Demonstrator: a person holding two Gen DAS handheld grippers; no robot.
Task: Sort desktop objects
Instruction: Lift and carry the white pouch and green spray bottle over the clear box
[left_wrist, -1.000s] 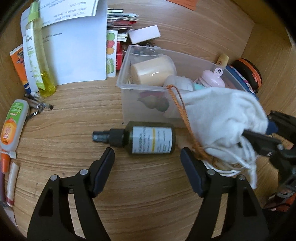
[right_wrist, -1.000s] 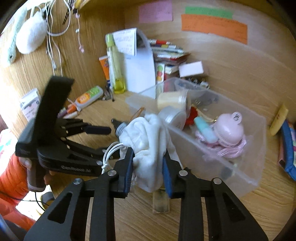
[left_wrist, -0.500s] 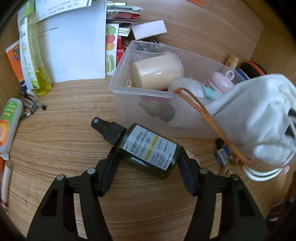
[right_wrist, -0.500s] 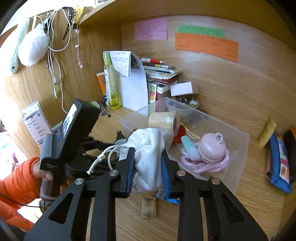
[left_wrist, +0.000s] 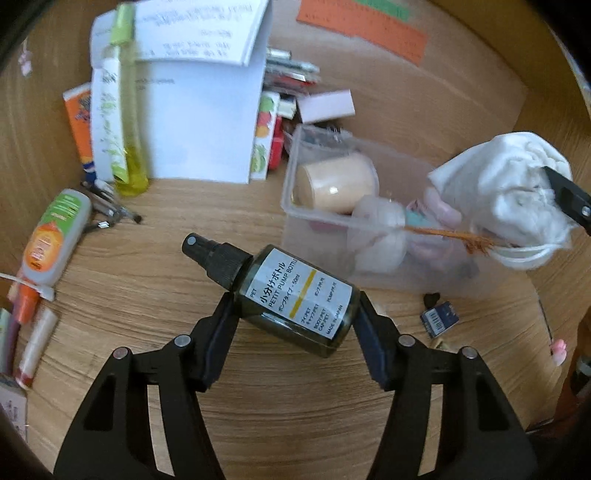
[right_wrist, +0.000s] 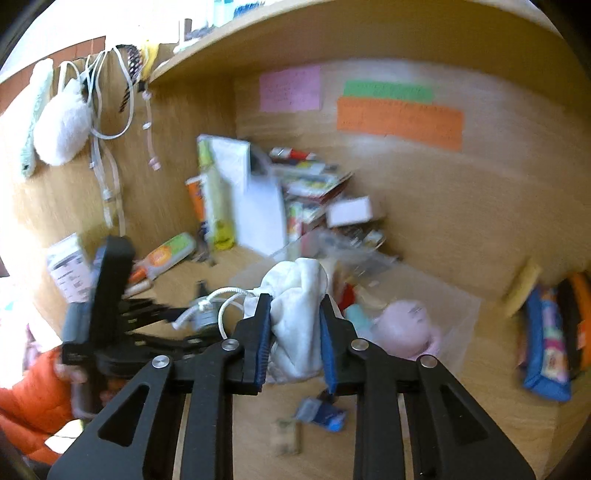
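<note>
My left gripper (left_wrist: 295, 314) is shut on a dark green pump bottle (left_wrist: 291, 295) with a white label and black spray cap, held tilted above the wooden desk. My right gripper (right_wrist: 293, 328) is shut on a white drawstring pouch (right_wrist: 295, 314), lifted over the clear plastic bin (right_wrist: 454, 306). The pouch (left_wrist: 506, 195) with its orange cord shows at the right of the left wrist view, above the bin (left_wrist: 291, 199). The bin holds a cream jar (left_wrist: 336, 181), a pink round case (right_wrist: 406, 325) and other small items.
A tall yellow-green bottle (left_wrist: 118, 122), white papers (left_wrist: 199, 122) and stacked booklets stand at the back. An orange-green tube (left_wrist: 48, 236) and pens lie at left. A small blue card (left_wrist: 439, 319) lies in front of the bin. A blue pencil case (right_wrist: 546, 343) sits at right.
My left gripper closed on the pump bottle and lifted it off the desk. My right gripper raised the white pouch up over the bin.
</note>
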